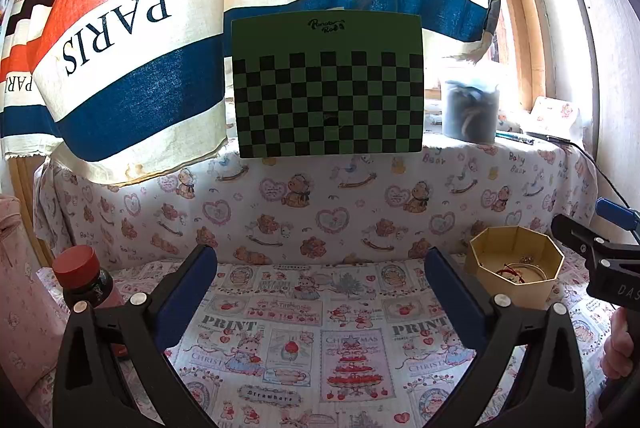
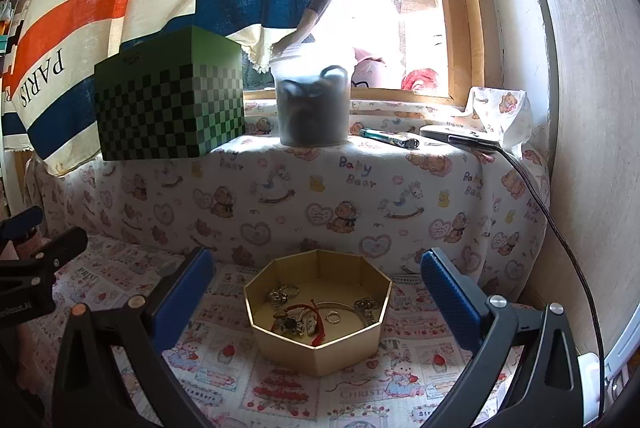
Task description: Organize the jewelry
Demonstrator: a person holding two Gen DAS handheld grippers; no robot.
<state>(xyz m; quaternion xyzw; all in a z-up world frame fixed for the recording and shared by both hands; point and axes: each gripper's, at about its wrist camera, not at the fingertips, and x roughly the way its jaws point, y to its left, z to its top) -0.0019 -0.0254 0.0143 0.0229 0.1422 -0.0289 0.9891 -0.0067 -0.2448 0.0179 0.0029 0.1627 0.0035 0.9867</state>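
Both tongs are spread wide and hold nothing. The gold octagonal box (image 2: 318,312) sits on the printed surface (image 2: 224,368), centred between the right tongs (image 2: 318,278) and well right of the left tongs (image 1: 320,268). It holds the jewelry (image 2: 304,318): rings, a bangle, a red cord, tangled together.

To lift one piece cleanly, lower the right tongs vertically inside the box walls and close on a single item at the edge of the tangle. The red cord's long axis appears to run diagonally, upper left to lower right.

Open gold octagonal box (image 2: 318,324) upright on printed cloth, rings, bangle and red-corded trinkets (image 2: 316,314) inside
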